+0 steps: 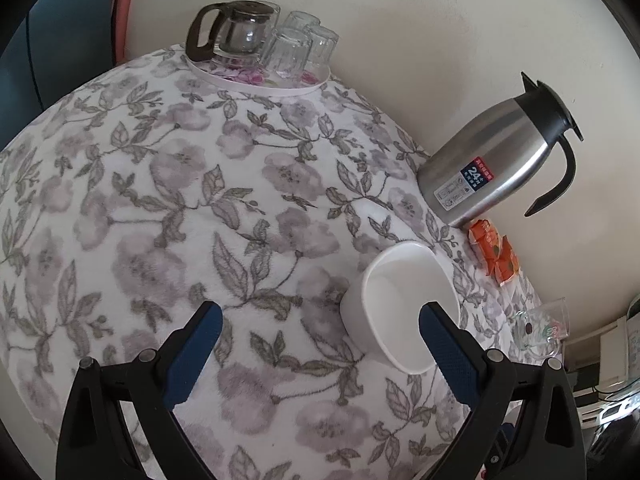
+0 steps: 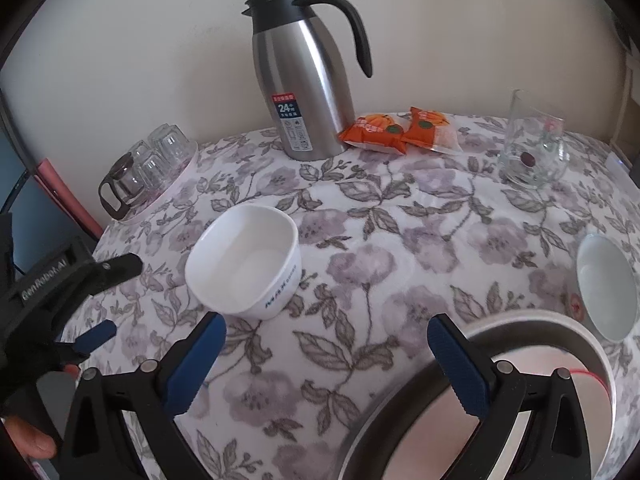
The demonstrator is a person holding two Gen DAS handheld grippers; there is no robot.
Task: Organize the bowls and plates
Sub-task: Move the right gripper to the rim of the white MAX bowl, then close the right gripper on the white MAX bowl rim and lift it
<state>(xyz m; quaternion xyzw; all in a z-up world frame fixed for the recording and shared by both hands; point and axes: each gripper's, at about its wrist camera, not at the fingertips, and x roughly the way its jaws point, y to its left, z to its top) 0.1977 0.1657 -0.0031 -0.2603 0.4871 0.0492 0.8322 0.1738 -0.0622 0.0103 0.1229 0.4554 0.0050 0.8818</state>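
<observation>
Overall, the counter (image 2: 360,280) is covered by a soft, fleecy cloth printed with mauve flowers and grey leaves. A large round metal basin with a pale rim (image 2: 552,322) sits at the near right, partly under the right gripper (image 2: 326,338), whose blue textured pads are spread wide and clasp nothing. A tall brushed-steel thermos jug with black lid and handle (image 2: 308,80) stands upright at the back by the wall. The white square-rounded ceramic bowl with blue lettering (image 2: 244,260) rests on the cloth just ahead and left of the right gripper. In the left wrist view this bowl (image 1: 400,304) lies at the right fingertip of the left gripper (image 1: 320,326), the right pad overlapping the bowl's near rim; actual contact cannot be told. That gripper also is released, its jaws wide apart. A smaller white round bowl (image 2: 606,286) lies at the far right, close beside the basin. Two orange snack packets (image 2: 400,130) lie beside the jug. A clear drinking glass (image 2: 532,140) stands far right. A white tray (image 1: 260,78) holds a glass teapot (image 1: 236,32) and upturned tumblers (image 1: 296,46).
</observation>
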